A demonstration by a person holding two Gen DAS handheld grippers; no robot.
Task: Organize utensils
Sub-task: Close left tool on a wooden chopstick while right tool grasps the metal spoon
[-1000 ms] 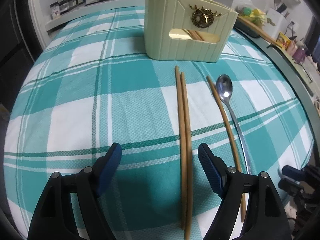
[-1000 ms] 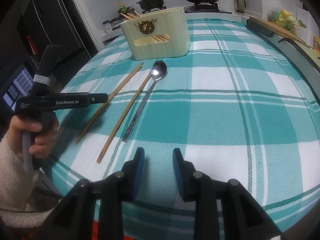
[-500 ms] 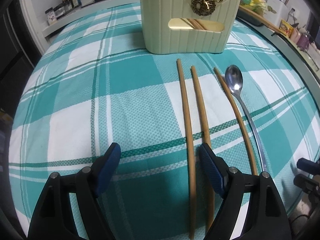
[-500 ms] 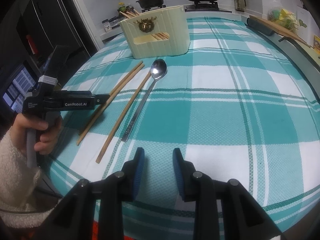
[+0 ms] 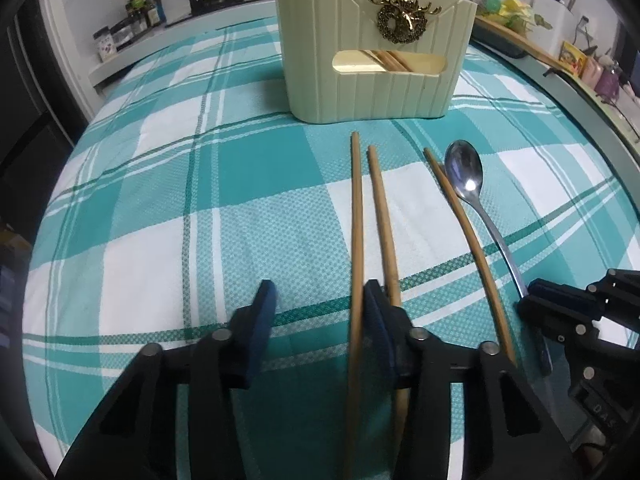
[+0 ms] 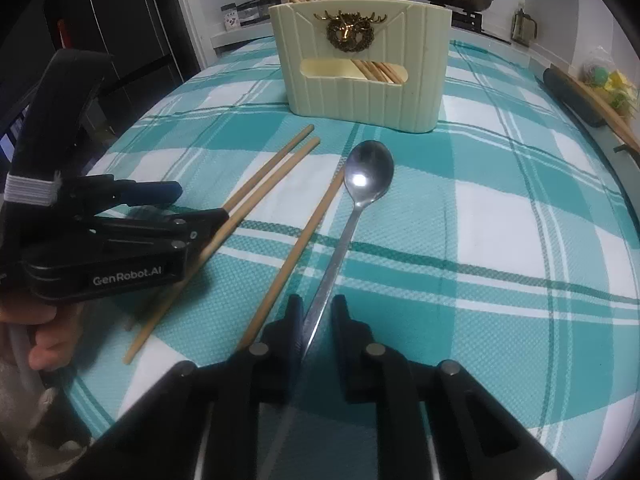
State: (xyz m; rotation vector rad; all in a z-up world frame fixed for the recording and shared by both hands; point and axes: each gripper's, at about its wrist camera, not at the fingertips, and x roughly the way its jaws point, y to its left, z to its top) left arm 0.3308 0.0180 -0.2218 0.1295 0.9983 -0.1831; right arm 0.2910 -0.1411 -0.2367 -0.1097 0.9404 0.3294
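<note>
Straddling spoon (image 6: 362, 200), right gripper (image 6: 316, 314), unclosed

- "GenRobot.AI"; white lettering on the black body of the left gripper (image 6: 202, 205), side face, seen from the right wrist view; fully legible
- Embossed letters on the black body of the right gripper (image 5: 536, 300), lower right of the left wrist view; too dim and blurred to read with certainty
- Labels on the jars and bottles (image 6: 240, 14) on the far counter; too small to read
- Utensil holder (image 6: 360, 64); carries a gold stag emblem only; no lettering legible
</note>
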